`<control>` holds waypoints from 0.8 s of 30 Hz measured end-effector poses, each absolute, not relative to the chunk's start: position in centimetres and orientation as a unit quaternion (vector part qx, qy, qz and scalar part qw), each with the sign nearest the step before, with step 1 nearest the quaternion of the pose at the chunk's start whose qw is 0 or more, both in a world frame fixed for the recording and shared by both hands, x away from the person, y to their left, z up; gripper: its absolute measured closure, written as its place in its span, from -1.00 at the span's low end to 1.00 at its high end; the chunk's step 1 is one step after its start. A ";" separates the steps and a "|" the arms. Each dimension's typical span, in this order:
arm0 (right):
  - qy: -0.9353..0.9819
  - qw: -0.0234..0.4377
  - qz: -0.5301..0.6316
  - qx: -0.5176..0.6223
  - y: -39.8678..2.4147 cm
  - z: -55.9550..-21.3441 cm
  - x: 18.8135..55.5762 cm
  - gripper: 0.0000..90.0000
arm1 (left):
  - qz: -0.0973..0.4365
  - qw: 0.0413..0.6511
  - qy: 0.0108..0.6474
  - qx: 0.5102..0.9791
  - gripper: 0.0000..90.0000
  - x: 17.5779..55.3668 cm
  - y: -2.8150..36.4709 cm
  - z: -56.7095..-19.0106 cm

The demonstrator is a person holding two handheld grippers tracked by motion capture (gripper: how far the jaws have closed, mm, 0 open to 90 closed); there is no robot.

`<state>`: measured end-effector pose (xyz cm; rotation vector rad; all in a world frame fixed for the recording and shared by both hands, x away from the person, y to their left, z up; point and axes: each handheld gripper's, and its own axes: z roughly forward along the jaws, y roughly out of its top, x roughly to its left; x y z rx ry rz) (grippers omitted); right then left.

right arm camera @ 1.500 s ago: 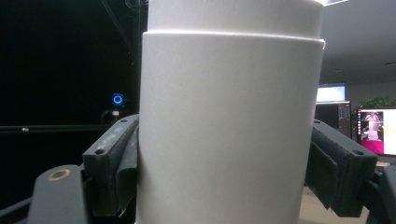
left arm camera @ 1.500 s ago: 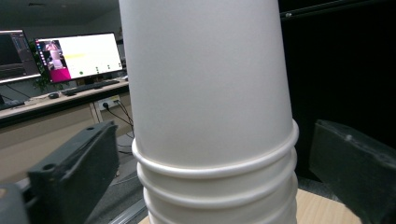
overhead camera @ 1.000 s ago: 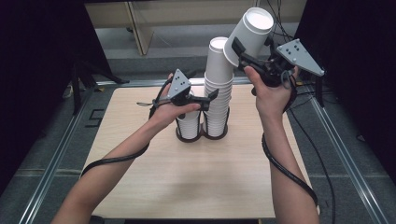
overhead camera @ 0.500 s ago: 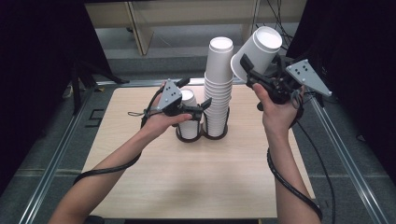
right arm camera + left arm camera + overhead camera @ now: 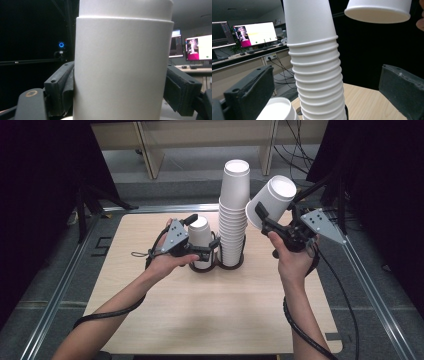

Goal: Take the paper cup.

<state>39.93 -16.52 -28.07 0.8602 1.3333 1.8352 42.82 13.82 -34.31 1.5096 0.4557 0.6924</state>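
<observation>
Pale wood forms the worktop point(image 5: 200, 320), with both of the person's forearms entering from its near edge. Left hand-held gripper point(image 5: 202, 252) sits low over the worktop, its jaws released and standing wide apart, level with the lower part of the cup stack point(image 5: 234, 217); in the left gripper view the stack point(image 5: 317, 75) rises between the jaws without touching either pad. Just beside the stack on its left stands a single cup point(image 5: 200, 237), mouth down, and both rest in a dark two-ring holder point(image 5: 220, 265) near the worktop's middle. Right hand-held gripper point(image 5: 270, 220) is raised to the right of the stack and clenched on a white paper cup point(image 5: 272, 200), which is tilted with its base toward the camera and clear of the stack. In the right gripper view both pads press against the cup's point(image 5: 122, 70) wall. Beyond the worktop stand pale furniture legs point(image 5: 150, 150) and cables on the floor.
</observation>
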 end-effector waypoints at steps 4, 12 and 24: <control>0.518 0.335 0.706 0.350 -16.5 -30.0 39.4 -0.55 | 0.305 0.653 0.209 0.661 -1.00 42.1 14.5 -35.4; 0.522 0.308 0.700 0.377 -16.4 -33.1 38.6 -0.55 | 0.300 0.652 0.204 0.666 -1.00 40.5 15.1 -36.8; 0.533 0.272 0.683 0.419 -15.7 -38.3 37.6 -0.55 | 0.296 0.641 0.214 0.675 -1.00 38.3 16.9 -40.2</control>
